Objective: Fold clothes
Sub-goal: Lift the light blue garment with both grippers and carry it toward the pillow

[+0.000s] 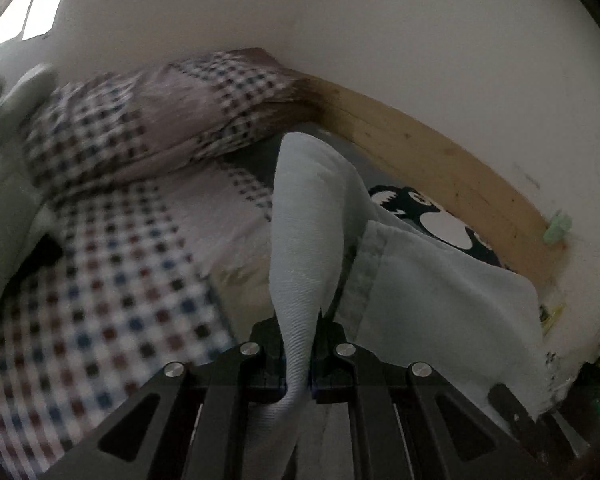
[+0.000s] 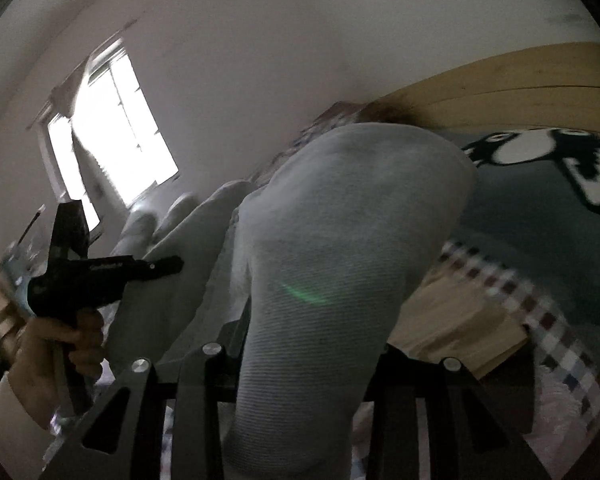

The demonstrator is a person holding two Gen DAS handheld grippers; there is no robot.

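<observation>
A pale grey garment (image 1: 312,224) is held up above a bed. My left gripper (image 1: 298,354) is shut on a bunched fold of it, and the cloth rises from the jaws and drapes to the right. My right gripper (image 2: 300,360) is shut on another part of the same garment (image 2: 340,240), which bulges over the jaws and hides the fingertips. The left gripper also shows at the left of the right wrist view (image 2: 100,276), held in a hand, with cloth hanging from it.
The bed has a checked cover (image 1: 112,280) and a checked pillow (image 1: 172,108). A dark blanket with a black-and-white cartoon print (image 2: 560,168) lies by the wooden headboard (image 1: 440,160). A white wall stands behind, with a bright window (image 2: 108,132) at the left.
</observation>
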